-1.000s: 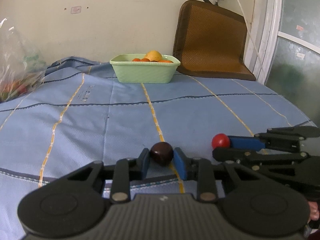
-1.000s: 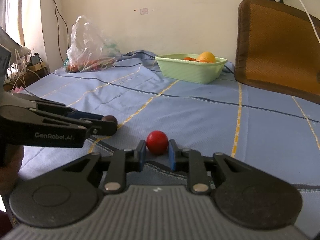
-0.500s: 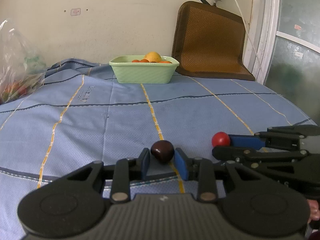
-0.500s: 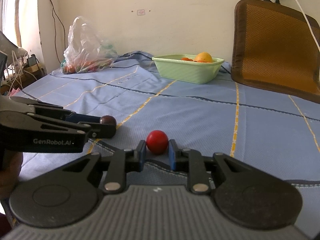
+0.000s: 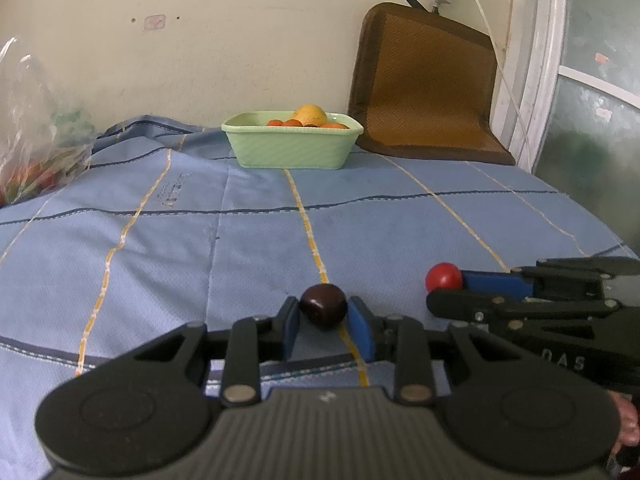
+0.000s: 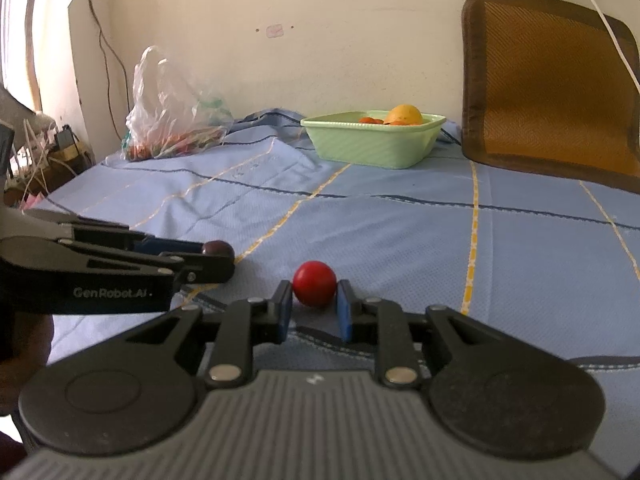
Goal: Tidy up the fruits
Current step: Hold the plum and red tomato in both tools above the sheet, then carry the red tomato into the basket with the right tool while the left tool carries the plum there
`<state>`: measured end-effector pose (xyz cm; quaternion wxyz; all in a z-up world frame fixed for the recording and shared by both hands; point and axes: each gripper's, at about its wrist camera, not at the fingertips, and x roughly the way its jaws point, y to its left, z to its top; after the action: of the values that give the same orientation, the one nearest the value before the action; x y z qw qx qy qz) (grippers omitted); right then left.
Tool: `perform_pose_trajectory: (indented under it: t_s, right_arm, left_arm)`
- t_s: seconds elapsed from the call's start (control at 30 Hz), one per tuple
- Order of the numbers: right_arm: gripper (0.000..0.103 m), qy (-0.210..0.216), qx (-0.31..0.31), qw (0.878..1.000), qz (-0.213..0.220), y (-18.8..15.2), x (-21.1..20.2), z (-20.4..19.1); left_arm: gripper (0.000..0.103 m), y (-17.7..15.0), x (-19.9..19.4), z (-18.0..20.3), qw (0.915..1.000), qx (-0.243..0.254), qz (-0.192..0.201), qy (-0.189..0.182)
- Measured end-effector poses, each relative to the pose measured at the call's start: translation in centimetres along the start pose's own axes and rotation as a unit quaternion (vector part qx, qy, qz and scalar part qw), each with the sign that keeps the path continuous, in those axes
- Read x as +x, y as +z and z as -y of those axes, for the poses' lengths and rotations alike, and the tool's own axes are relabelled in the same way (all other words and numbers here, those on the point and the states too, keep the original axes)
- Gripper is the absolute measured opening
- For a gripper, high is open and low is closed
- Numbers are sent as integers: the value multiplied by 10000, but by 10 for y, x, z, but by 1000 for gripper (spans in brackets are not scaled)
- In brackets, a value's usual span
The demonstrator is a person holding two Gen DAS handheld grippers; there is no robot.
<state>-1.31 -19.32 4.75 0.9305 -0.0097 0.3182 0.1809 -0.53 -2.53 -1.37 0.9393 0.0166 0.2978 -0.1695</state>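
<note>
- The left tongs (image 5: 323, 320) were clamped on a dark maroon fruit (image 5: 323, 305), both blue pads pressed to its sides, low over the blue striped cloth (image 5: 240, 248).
- The right tongs (image 6: 314, 308) were clamped on a red round fruit (image 6: 314, 289) in the same manner, at about 3 o'clock of the left tongs and near them.
- A pale green tub (image 5: 290, 148) stood on the cloth at 12 o'clock, well apart from both tongs, near the wall.
- The tub held one large yellow-orange fruit (image 5: 309, 115) and several small orange-red fruits (image 5: 285, 123); their exact count could not be told.
- A clear plastic bag (image 6: 172, 120) lay at 10 o'clock in the right wrist view, holding mixed red and green contents, too blurred to identify.
- A brown woven cushion (image 5: 428, 84) leaned on the wall just beside the tub, at its 3 o'clock.
</note>
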Motion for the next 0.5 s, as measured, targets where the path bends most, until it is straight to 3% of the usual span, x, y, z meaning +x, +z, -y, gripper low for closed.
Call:
perform_pose_trajectory:
  t_s: [0.23, 0.5]
  right_arm:
    - [26, -21, -64, 10000, 73, 5, 1, 0]
    - [26, -36, -248, 9995, 202, 26, 14, 8]
  left_arm:
    - [27, 10, -5, -17, 9995, -243, 134, -150]
    - [27, 37, 9, -28, 9988, -305, -30, -389]
